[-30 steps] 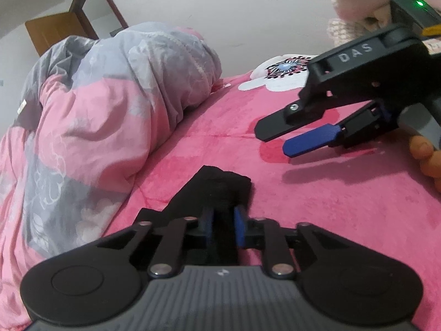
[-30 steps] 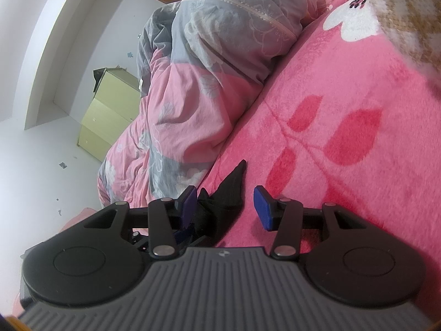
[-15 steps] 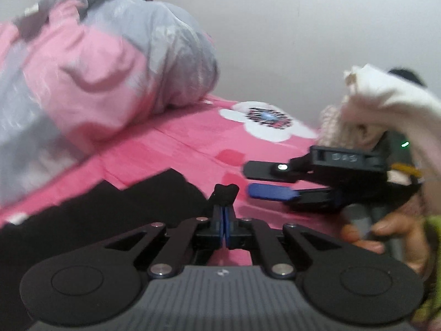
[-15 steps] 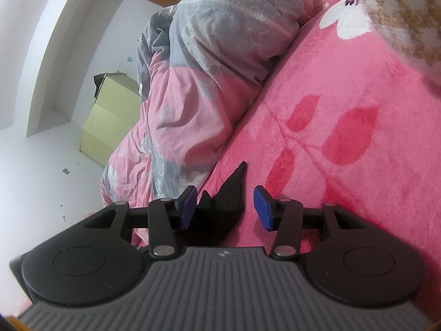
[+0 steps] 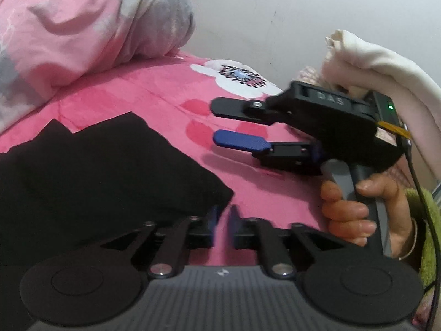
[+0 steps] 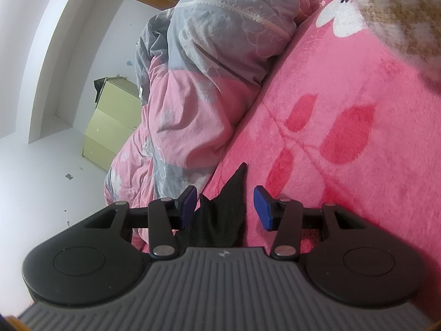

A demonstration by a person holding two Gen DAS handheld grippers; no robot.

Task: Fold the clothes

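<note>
A black garment lies spread on the pink blanket, filling the left of the left wrist view. My left gripper sits low over the blanket just below the garment's right corner. Its jaws are opening, and only pink blanket shows in the narrow gap. My right gripper hovers open above the blanket to the right, held by a hand. In the right wrist view the right gripper stands open. A black fold of the garment shows in the gap, and neither pad presses on it.
A bunched pink and grey duvet lies along the far left of the bed, also large in the right wrist view as the duvet. Cream clothes are piled behind the right gripper. A yellow-green cabinet stands off the bed.
My left gripper was shut on a tip of black cloth; its jaws have now parted and the cloth lies flat on the blanket. The left view has rolled and dipped. The right gripper has not moved.
</note>
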